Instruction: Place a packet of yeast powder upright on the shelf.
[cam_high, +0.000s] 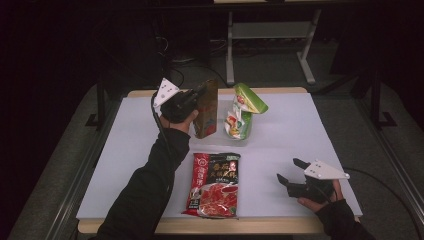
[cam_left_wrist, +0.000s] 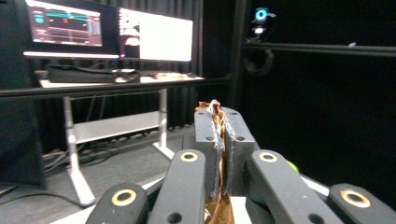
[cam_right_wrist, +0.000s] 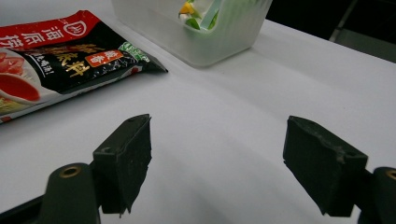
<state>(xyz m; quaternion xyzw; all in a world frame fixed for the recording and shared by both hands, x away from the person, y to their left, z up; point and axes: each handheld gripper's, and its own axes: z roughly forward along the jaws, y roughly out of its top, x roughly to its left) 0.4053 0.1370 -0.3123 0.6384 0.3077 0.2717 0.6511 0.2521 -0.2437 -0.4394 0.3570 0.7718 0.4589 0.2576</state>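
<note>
My left gripper (cam_high: 200, 92) is shut on the top edge of a brown-gold snack bag (cam_high: 206, 109), which hangs upright above the far middle of the table. In the left gripper view the bag's crimped edge (cam_left_wrist: 215, 109) is pinched between the jaws of that gripper (cam_left_wrist: 219, 140). Just right of it a green and white bag (cam_high: 242, 112) stands in a clear plastic tub (cam_right_wrist: 210, 35). A red and black hotpot-base packet (cam_high: 214, 184) lies flat near the front edge. My right gripper (cam_high: 289, 171) rests open at the front right, nothing between its pads (cam_right_wrist: 126, 154).
The white table top (cam_high: 295, 135) has wooden edges front and back. Behind it stand a white desk frame (cam_high: 270, 35) and dark floor. The left gripper view looks out at monitors (cam_left_wrist: 107, 30) on a desk.
</note>
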